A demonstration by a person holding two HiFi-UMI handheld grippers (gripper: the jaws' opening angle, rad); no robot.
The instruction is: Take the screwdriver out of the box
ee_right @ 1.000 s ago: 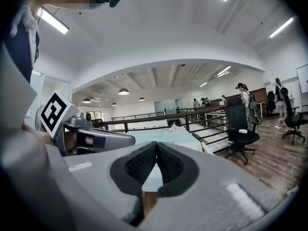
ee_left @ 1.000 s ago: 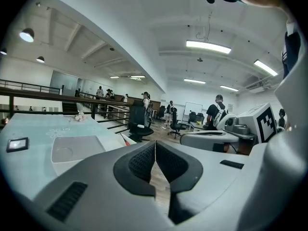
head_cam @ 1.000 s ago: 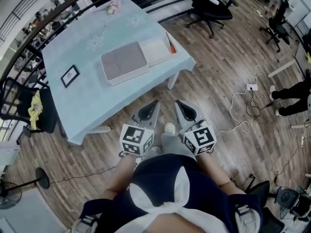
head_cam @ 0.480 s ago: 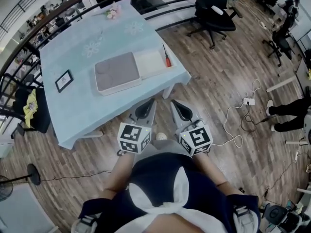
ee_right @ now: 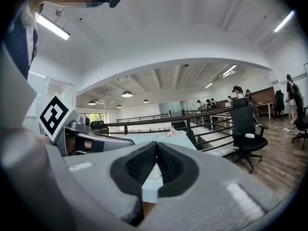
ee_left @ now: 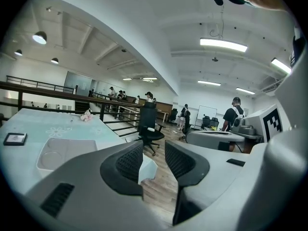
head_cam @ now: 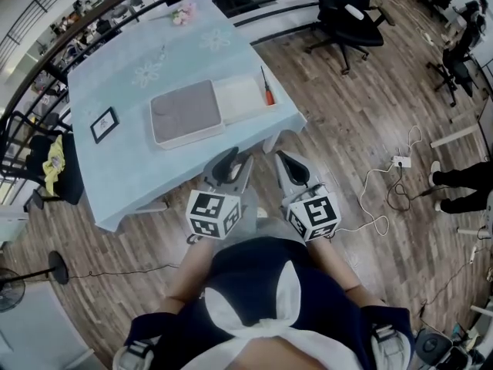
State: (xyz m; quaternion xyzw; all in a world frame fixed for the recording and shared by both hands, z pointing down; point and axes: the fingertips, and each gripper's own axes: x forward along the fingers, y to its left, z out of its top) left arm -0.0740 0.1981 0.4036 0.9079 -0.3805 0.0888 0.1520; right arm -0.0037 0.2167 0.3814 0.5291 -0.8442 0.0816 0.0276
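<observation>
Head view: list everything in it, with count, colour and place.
table: one, pale blue cloth, upper left.
box: one, white and grey, on the table.
screwdriver: one, orange handle, at the box's right edge.
picture frame: one, black, left of the box.
flowers: one bunch, pink, table's far end.
office chairs: at least two, black, top right.
power strip: one, white, floor at right.
left gripper: grey, jaws just opening, empty.
right gripper: grey, jaws together.
</observation>
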